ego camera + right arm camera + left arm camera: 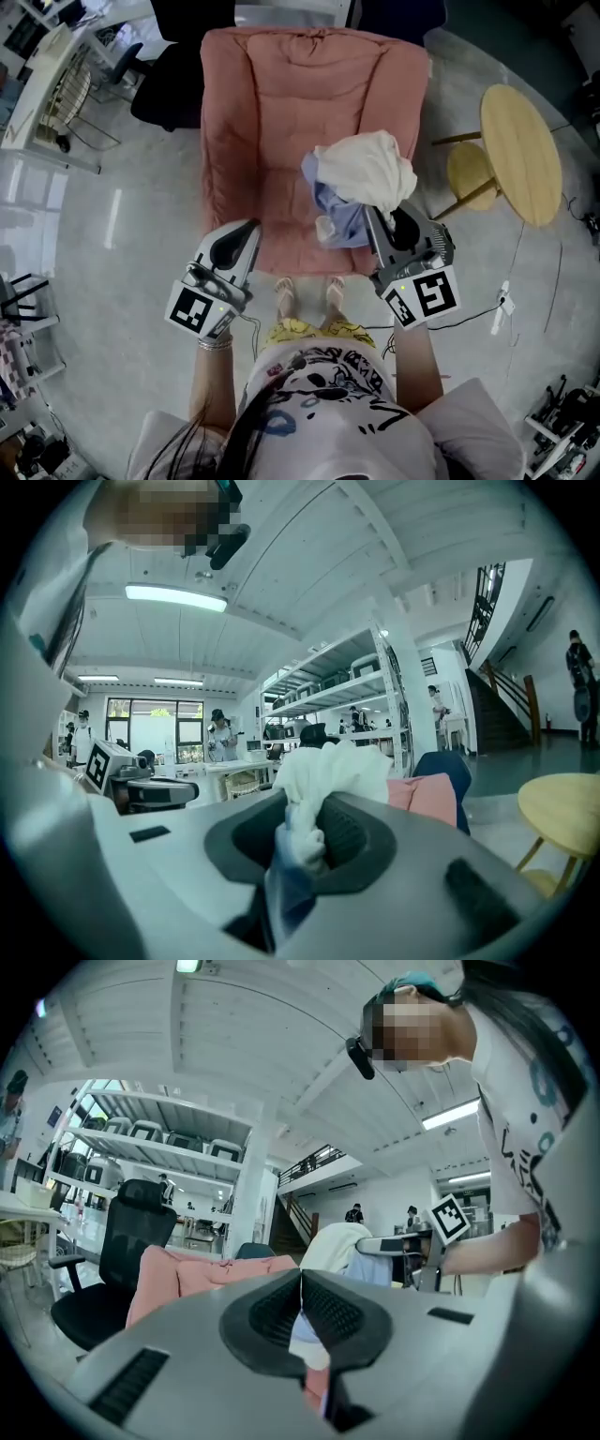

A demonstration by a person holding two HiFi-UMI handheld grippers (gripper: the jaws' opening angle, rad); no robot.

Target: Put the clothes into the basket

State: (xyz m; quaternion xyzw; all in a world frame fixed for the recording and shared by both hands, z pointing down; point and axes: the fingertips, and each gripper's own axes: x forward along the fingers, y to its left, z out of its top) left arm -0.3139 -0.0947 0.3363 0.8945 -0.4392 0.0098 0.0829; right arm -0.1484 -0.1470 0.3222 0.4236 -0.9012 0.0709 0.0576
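My right gripper [377,223] is shut on a bundle of clothes, a cream garment [367,169] over a light blue one [339,219], lifted above the seat of the pink armchair [272,112]. In the right gripper view the cream and blue cloth [298,841] is pinched between the pads and bulges out above them. My left gripper [244,234] hangs to the left of the bundle, over the seat's front edge, apart from the cloth. Its jaws are shut with nothing between them [301,1283]. The left gripper view shows the right gripper and the bundle [349,1246] beyond.
A round wooden table [521,155] and a wooden stool [471,174] stand right of the armchair. A black office chair [167,89] is at its back left. A wire-framed piece [67,94] stands by a white table at the far left. Grey floor surrounds the armchair.
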